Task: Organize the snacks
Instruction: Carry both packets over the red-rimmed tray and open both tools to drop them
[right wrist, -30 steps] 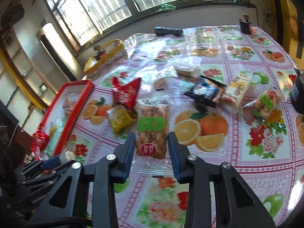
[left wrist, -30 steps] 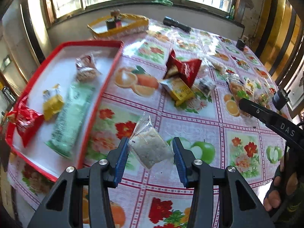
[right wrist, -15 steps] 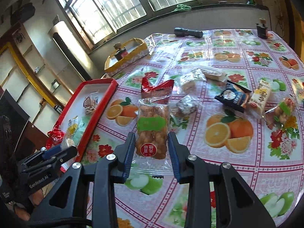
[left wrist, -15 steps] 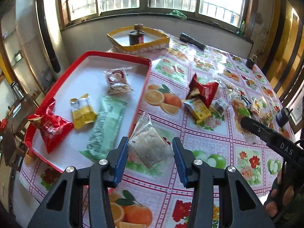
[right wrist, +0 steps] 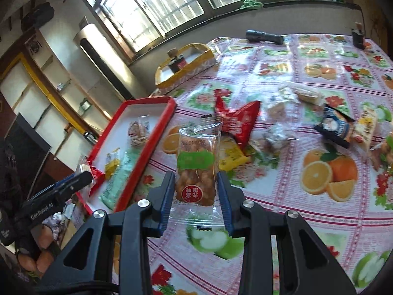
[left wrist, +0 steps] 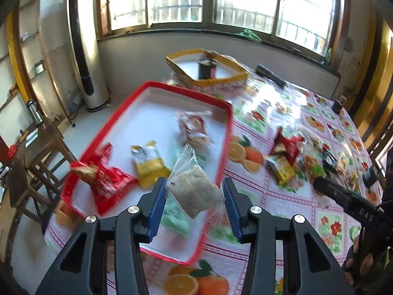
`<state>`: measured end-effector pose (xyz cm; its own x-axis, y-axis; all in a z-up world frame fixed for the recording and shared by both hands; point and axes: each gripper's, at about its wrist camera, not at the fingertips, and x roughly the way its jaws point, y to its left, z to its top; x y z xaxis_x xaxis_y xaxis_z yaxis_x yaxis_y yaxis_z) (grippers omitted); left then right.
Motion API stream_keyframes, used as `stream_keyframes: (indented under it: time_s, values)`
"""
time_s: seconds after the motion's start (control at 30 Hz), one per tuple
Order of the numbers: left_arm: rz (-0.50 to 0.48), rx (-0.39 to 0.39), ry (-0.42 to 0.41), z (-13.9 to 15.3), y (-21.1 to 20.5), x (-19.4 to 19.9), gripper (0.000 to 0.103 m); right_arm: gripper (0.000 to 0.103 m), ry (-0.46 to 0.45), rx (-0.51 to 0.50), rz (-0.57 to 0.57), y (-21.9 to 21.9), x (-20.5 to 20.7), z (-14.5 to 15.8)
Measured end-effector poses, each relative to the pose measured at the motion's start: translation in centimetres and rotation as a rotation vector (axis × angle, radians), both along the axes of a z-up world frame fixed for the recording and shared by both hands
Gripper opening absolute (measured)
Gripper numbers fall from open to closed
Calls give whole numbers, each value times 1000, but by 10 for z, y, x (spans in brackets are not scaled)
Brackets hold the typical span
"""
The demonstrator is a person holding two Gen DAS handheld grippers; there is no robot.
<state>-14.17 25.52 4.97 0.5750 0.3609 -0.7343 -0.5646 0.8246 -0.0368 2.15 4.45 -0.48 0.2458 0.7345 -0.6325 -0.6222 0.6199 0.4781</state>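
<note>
Holding a clear packet of pale grainy cake (left wrist: pixel 194 193) between its blue pads, the left gripper (left wrist: pixel 194 204) hangs above the near right corner of the red tray (left wrist: pixel 227 132); the packet is clear of the tray floor, its crimped top end pointing up and away. On the tray lie a red bag (left wrist: pixel 108 179) at the near left edge, a yellow packet (left wrist: pixel 148 163) beside it, a pale green pack (left wrist: pixel 175 217) partly hidden under the held packet, and a clear packet with a red label (left wrist: pixel 195 131) toward the far right edge. The right gripper (right wrist: pixel 196 196) pinches a clear packet of fried twists (right wrist: pixel 197 169), green band upward, lifted off the fruit-print tablecloth (right wrist: pixel 294 221) just off the tray's right edge. More snacks, among them a red bag (right wrist: pixel 239 123) and a dark blue packet (right wrist: pixel 335 125), lie scattered mid-table. A yellow tray (right wrist: pixel 194 68) stands at the far edge
</note>
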Motion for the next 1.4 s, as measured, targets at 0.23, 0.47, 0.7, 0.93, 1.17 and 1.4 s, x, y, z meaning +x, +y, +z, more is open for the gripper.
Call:
stream_keyframes:
  time_s: [0.23, 0.47, 0.7, 0.93, 1.17, 1.4]
  values:
    - [69, 29, -5, 6, 36, -4, 46, 37, 14, 27, 100, 51, -12, 6]
    - [125, 40, 0, 3, 63, -3, 46, 37, 15, 29, 191, 102, -25, 7]
    - [145, 36, 12, -3, 83, 7, 46, 37, 23, 19, 237, 132, -26, 4]
    - [170, 29, 50, -12, 107, 34, 46, 37, 27, 2, 271, 156, -26, -1]
    - [211, -12, 107, -29, 133, 57, 46, 37, 36, -30, 291, 183, -19, -13]
    - [239, -27, 161, -46, 141, 68, 47, 37, 45, -55, 310, 196, -14, -25]
